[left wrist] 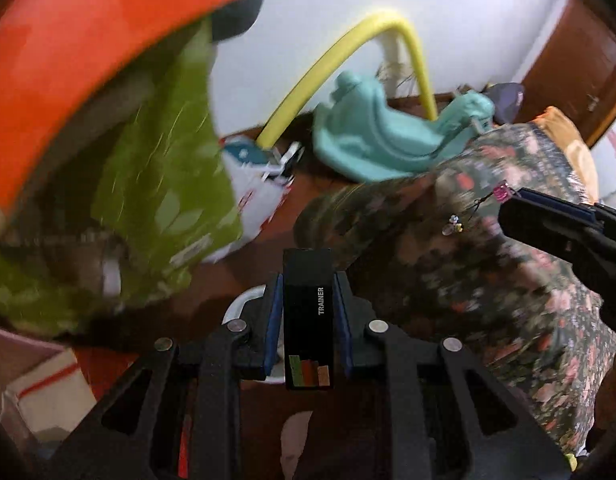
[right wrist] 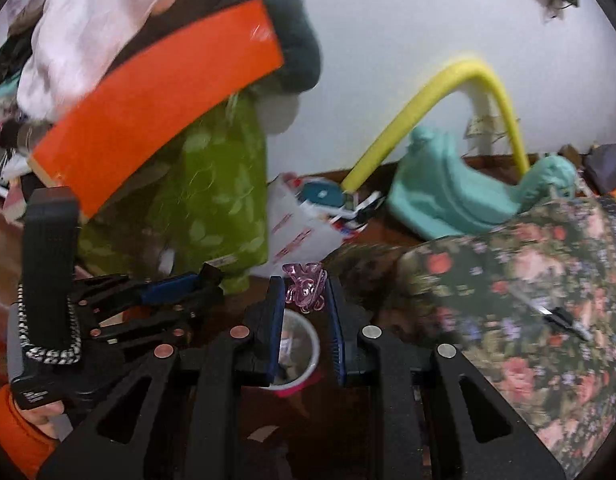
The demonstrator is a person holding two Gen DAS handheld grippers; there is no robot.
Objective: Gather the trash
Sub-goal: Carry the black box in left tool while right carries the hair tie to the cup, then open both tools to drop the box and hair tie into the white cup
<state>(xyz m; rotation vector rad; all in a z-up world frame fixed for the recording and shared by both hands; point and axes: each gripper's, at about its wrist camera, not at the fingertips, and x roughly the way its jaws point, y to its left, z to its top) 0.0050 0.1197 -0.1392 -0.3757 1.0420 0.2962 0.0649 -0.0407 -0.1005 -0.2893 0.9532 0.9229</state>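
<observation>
My left gripper (left wrist: 308,280) is shut on a small black box (left wrist: 308,312) marked TRAINER, held upright above a white-rimmed bin (left wrist: 240,304) that is mostly hidden under it. My right gripper (right wrist: 304,284) is shut on a pink plastic hair clip (right wrist: 304,286), held above a round bin (right wrist: 300,356) with a pink rim and scraps inside. The left gripper also shows in the right wrist view (right wrist: 204,276), to the left. The right gripper shows at the right edge of the left wrist view (left wrist: 508,200), holding the clip (left wrist: 501,192).
A floral bedspread (right wrist: 528,300) with a black pen (right wrist: 564,320) on it fills the right. A green leaf-print cloth (right wrist: 224,200) hangs under an orange board (right wrist: 160,92). A teal toy (right wrist: 448,200), yellow foam tube (right wrist: 408,112) and white plastic bag (right wrist: 300,232) lie on the floor by the wall.
</observation>
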